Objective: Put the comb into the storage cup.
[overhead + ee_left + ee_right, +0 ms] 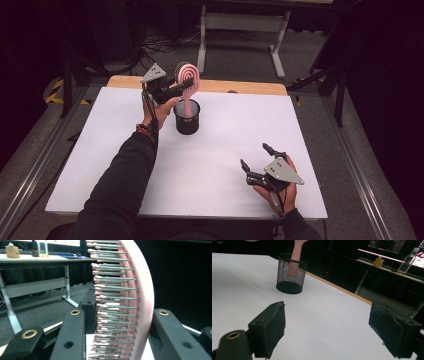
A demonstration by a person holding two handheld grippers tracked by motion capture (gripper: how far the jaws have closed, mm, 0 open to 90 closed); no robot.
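Left gripper [184,89], upper centre of high view, is clamped on the head of a pink brush [188,80], handle end down in a black mesh cup [187,118] on the white table [100,150]. Right gripper [256,159], lower right, jaws wide apart, nothing btwn them.

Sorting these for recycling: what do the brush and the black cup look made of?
The brush looks like matte pink plastic, with thin grey pins, likely metal or nylon, tipped in pink beads. The black cup looks like painted wire mesh: the handle shows through its wall.
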